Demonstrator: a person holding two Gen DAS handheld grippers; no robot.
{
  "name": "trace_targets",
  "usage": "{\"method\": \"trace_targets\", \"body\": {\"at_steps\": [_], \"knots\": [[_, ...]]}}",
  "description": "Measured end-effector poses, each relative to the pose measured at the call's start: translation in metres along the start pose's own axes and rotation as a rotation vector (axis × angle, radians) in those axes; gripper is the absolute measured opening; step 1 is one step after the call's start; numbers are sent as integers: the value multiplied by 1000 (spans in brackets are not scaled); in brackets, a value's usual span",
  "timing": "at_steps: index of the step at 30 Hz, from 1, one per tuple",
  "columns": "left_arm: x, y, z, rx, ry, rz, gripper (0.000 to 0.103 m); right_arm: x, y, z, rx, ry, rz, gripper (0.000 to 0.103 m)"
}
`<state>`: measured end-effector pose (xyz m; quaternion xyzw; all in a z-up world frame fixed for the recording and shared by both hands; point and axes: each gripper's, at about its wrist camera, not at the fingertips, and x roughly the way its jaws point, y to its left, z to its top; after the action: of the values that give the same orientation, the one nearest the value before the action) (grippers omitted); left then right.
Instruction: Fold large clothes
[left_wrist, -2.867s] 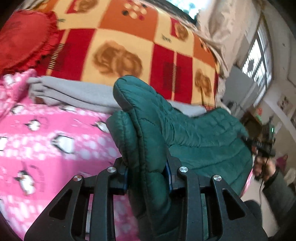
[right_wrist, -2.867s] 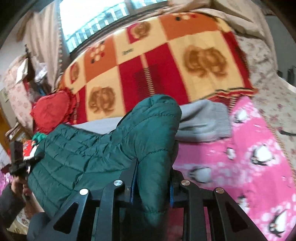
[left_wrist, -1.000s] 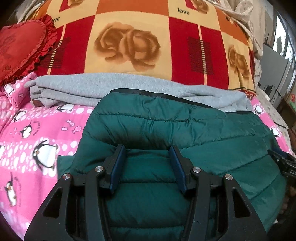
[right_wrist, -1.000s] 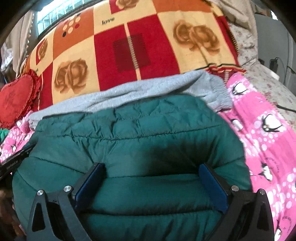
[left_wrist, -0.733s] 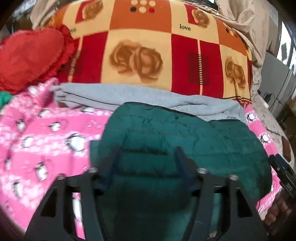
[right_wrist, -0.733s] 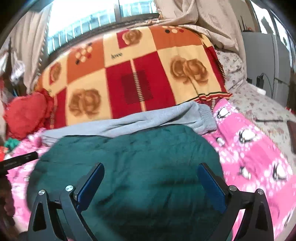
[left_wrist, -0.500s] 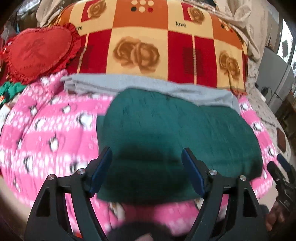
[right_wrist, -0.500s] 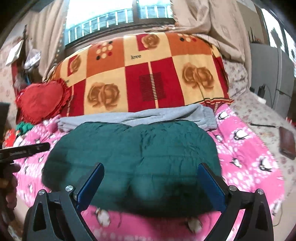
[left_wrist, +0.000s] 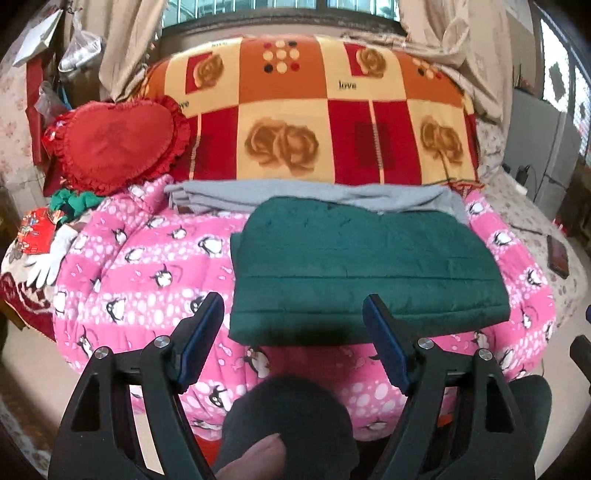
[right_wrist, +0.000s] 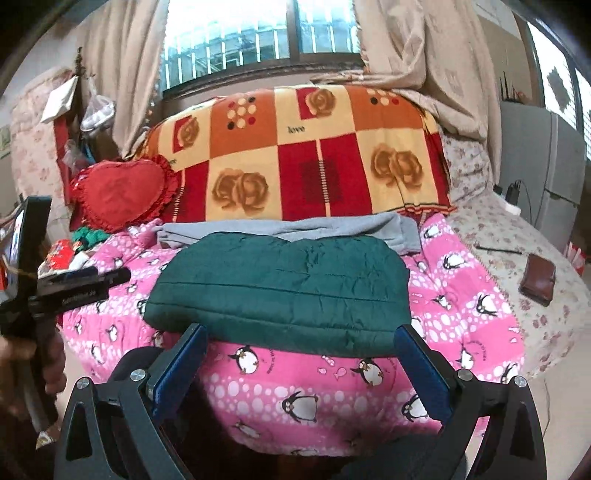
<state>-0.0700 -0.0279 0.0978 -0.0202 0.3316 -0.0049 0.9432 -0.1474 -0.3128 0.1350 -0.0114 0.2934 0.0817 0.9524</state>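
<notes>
jacket lying folded flat on the pink blanket, touching the grey garment at its 12 o'clock | left gripper gaping wide, gripping nothing, jacket at 12 o'clock, apart | right gripper gaping wide, empty, jacket at 12 o'clock

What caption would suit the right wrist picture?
Open right claw above a folded green quilted jacket on a pink penguin blanket.

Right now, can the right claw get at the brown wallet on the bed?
Probably yes: the right claw is open and empty, and the brown wallet lies uncovered on the floral sheet, nothing between them.
</notes>
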Motion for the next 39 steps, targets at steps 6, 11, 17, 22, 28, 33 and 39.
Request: {"method": "trace_targets", "body": {"at_steps": [6, 11, 17, 22, 28, 33, 39], "knots": [[-24, -1, -3, -16, -8, -72, 78, -25, 8, 0, -44, -33, -15, 100], [-44, -14, -7, 13, -14, -71, 78, -42, 12, 3, -67, -62, -20, 100], [-53, -22, -11, 25, -5, -85, 78, -56, 18, 5, -102, -83, -29, 100], [-54, -24, -12, 27, -9, -82, 78, -59, 21, 3, -117, -86, -36, 100], [-56, -20, -13, 17, -6, -81, 78, -57, 18, 2, -109, -80, -37, 100], [-52, -19, -14, 22, 2, -79, 78, -54, 17, 1, -108, -76, -37, 100], [-12, 17, -11, -70, 79, -97, 78, -29, -5, 1, -47, -51, -53, 100]]}}
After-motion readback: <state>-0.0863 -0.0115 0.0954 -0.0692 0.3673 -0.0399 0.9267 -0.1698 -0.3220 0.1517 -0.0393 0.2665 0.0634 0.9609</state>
